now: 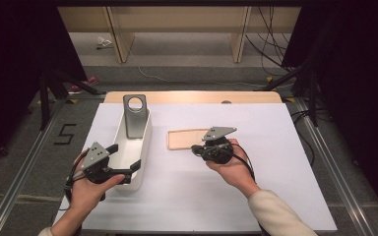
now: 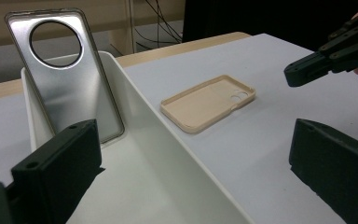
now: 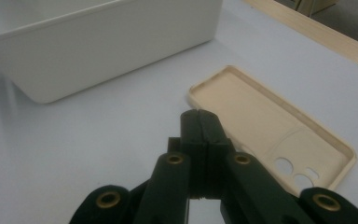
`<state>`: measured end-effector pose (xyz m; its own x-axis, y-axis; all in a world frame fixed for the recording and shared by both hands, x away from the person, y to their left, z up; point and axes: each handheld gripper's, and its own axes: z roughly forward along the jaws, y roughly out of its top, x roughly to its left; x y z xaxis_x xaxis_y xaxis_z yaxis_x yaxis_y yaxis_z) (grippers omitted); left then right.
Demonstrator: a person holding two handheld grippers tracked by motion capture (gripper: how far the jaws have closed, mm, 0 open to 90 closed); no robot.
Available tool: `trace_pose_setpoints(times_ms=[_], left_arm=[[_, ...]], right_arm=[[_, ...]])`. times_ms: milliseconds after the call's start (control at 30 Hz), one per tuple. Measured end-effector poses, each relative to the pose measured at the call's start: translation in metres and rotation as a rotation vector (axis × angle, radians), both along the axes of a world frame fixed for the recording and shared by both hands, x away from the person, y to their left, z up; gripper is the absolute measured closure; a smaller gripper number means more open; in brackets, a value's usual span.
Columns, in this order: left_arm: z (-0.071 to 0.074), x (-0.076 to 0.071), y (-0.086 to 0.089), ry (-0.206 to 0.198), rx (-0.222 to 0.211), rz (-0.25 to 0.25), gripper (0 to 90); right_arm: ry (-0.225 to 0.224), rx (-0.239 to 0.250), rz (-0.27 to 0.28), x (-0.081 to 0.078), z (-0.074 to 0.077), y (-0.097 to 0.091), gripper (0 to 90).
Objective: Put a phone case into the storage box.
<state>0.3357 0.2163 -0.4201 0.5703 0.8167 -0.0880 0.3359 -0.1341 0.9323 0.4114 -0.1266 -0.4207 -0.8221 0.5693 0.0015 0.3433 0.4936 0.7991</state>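
Observation:
A beige phone case point(image 1: 184, 139) lies hollow side up on the white table top, also visible in the left gripper view point(image 2: 208, 101) and the right gripper view point(image 3: 270, 126). A silver phone back plate point(image 1: 135, 116) with a round hole leans upright against the far end of a white bin point(image 1: 146, 143). My left gripper point(image 1: 125, 156) is open, its jaws standing either side of the bin's right wall point(image 2: 168, 135) near the front. My right gripper point(image 1: 195, 149) is shut on nothing, its tip point(image 3: 199, 122) just over the table beside the case's near edge.
The bin point(image 3: 107, 46) holds just the plate point(image 2: 65, 70). White table top point(image 1: 275, 172) spreads to the right and front of the case. A wooden strip point(image 1: 192, 97) runs along the far edge. Stand legs point(image 1: 59, 83) and cables point(image 1: 270, 54) are on the floor beyond.

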Motion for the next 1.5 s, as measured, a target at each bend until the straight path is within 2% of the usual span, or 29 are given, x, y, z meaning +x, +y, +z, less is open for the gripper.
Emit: trace_pose_setpoints(times_ms=[267,433,533,633,833,1033,1500], left_arm=[[0.000,-0.001,0.000,0.004,0.003,0.000,1.9],[0.000,-0.002,0.000,0.004,-0.002,0.001,2.3],[0.000,-0.002,-0.001,0.002,-0.002,-0.003,2.3],[-0.001,-0.001,-0.001,0.005,0.001,-0.004,2.5],[0.000,-0.002,-0.002,0.002,0.004,-0.007,2.5],[-0.001,-0.002,-0.002,0.004,0.004,-0.011,2.6],[-0.001,-0.002,-0.002,0.006,0.004,-0.014,3.1]], right_arm=[[0.046,-0.019,-0.058,0.024,-0.007,0.028,90.0],[0.077,-0.048,-0.080,0.044,-0.018,0.051,90.0],[0.090,-0.064,-0.087,0.052,-0.024,0.060,90.0],[0.109,-0.080,-0.117,0.060,-0.032,0.067,90.0],[0.144,-0.119,-0.160,0.070,-0.047,0.080,90.0],[0.154,-0.143,-0.190,0.077,-0.049,0.090,90.0],[0.174,-0.192,-0.205,0.084,-0.059,0.103,90.0]])
